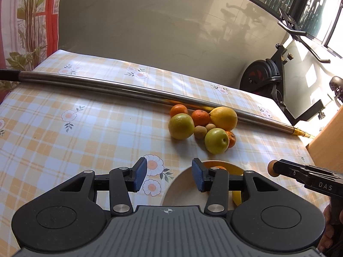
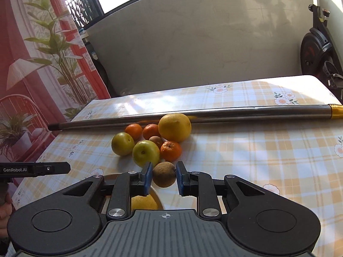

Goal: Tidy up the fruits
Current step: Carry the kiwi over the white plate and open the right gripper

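Sorting barely underway: most fruit left to move.
Right claw (image 2: 164, 176) pinching brown longan (image 2: 164, 174) beside bowl (image 2: 157, 194); left claw (image 1: 169, 174) spread; fruit pile (image 2: 150, 141) ahead.

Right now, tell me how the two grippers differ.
The right gripper has its fingers closed against a small brown fruit; the left gripper is open and holds nothing. The right gripper's fruit sits past the plate's edge, near the fruit pile; the left gripper hovers partly over the plate. Both have black bodies and blue pads.
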The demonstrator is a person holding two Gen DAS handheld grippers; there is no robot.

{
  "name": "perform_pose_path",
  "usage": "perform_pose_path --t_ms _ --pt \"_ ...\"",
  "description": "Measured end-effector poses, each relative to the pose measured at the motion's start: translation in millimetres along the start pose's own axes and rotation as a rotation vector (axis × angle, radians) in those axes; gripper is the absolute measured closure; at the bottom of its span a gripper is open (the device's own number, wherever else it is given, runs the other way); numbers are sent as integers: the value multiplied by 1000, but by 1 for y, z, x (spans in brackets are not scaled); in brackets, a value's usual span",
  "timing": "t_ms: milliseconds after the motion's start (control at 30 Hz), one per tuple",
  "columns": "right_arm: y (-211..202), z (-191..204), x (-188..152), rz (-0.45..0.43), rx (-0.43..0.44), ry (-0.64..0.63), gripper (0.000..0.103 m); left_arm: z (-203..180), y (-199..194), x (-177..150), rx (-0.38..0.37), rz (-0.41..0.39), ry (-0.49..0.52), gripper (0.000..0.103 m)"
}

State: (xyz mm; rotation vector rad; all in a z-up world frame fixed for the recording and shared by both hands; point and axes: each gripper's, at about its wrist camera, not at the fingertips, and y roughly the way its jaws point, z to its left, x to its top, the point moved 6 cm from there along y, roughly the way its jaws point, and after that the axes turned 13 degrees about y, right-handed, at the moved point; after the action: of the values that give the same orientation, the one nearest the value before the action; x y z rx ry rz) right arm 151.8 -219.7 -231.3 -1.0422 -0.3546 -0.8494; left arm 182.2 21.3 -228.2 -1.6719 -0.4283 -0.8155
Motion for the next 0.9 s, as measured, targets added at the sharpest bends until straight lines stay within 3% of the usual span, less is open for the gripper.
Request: perform_pose_path --t_ms 133,400,633,900 --pt "-17 7 -28 39 0 -8 82 -2 -5 -4 -4 2 0 54" --pt "-4 16 -66 145 -65 -74 81 -5 -15 -7 -8 -9 13 54" --pt "2 15 -65 167 -76 -71 79 0 -17 -9 -1 -9 3 54" --pt "-14 16 -41 104 -62 -75 76 6 -22 -4 11 -16 -7 51"
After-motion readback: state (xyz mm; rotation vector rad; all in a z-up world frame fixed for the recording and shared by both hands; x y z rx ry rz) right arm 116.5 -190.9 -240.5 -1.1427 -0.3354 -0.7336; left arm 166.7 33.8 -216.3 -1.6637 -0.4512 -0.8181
